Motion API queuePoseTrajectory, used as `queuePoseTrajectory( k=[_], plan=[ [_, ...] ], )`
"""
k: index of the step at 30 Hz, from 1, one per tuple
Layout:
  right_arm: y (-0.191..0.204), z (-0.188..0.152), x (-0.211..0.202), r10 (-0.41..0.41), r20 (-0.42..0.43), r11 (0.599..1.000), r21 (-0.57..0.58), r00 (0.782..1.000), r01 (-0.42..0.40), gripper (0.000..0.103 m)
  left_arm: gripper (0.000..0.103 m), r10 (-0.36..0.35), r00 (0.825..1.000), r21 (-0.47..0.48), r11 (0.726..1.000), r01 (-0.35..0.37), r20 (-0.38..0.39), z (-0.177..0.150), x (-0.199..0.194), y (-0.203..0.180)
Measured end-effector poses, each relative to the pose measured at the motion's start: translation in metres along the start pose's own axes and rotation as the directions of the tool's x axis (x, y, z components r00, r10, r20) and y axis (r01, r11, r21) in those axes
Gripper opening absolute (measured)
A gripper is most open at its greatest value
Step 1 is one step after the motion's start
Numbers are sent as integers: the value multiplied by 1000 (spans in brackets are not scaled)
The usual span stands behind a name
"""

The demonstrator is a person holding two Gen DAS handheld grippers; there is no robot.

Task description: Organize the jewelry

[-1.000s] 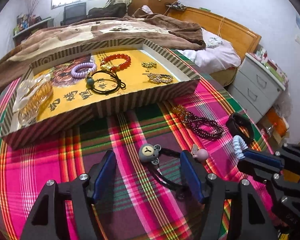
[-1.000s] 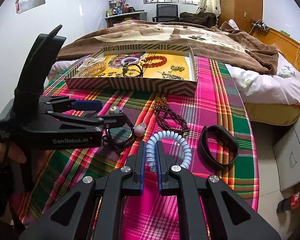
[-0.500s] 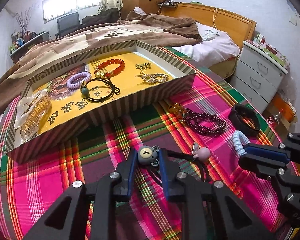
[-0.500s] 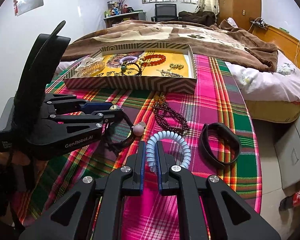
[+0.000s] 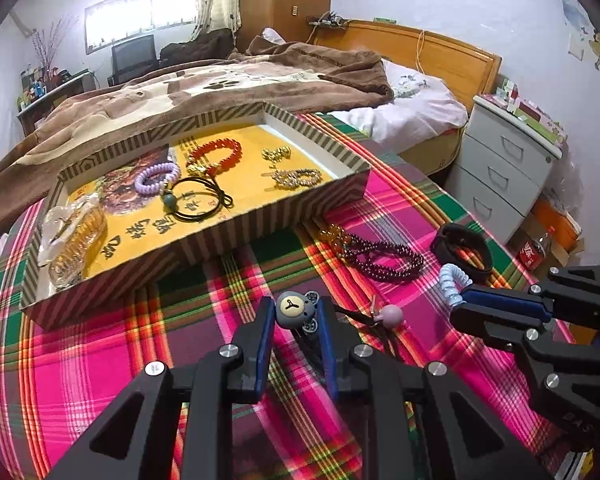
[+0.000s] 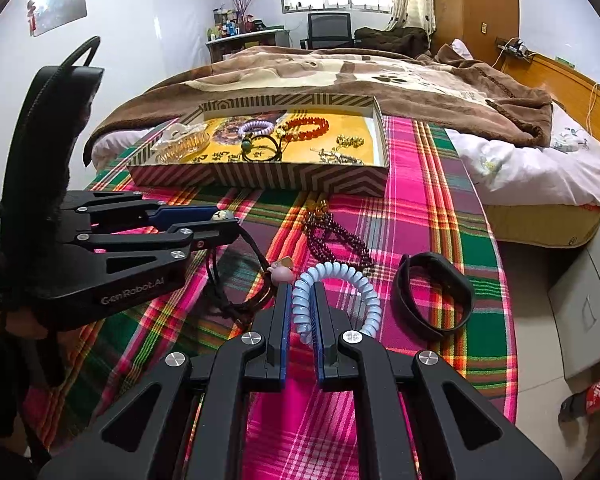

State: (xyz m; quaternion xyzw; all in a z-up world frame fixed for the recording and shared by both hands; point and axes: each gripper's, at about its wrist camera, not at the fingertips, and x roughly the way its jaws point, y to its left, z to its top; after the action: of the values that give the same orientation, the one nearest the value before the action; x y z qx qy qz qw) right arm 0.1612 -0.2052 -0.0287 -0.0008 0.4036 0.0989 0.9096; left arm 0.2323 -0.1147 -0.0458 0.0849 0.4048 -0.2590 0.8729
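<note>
my left gripper (image 5: 294, 316) jaws clamp the bear charm (image 5: 293, 309) | my right gripper (image 6: 301, 312) jaws pinch the blue coil band (image 6: 336, 292) | both over the plaid cloth (image 6: 428, 216)

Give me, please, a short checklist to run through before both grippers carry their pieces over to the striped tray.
1. Left gripper shut on the bear charm: ok.
2. Bear charm's black cord off the cloth: not ok, it trails on the plaid, and the pink bead lies there too.
3. Right gripper shut on the blue coil band: ok.
4. Coil band apart from the black wristband: ok.
5. Bare floor in the striped tray for both pieces: ok, yellow shows near the front wall.
6. Cord free of the garnet beads: cannot tell.
</note>
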Motion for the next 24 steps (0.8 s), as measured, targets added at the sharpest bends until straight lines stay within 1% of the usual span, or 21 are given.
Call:
queuePoseTrajectory(
  k=[8,20,24],
  plan=[
    [5,14,-16,-2,44,1000,-14,999,3,9,22,20,999,-25,1000,-19,42,6,-25,13],
    [11,43,-25,1,105,1000,-30,995,2,9,22,9,995,-77,997,-1,95,23,-48,43],
    [13,54,-24,3,119,999,-36,993,1,9,22,11,993,-76,997,-2,119,32,-54,51]
  ],
)
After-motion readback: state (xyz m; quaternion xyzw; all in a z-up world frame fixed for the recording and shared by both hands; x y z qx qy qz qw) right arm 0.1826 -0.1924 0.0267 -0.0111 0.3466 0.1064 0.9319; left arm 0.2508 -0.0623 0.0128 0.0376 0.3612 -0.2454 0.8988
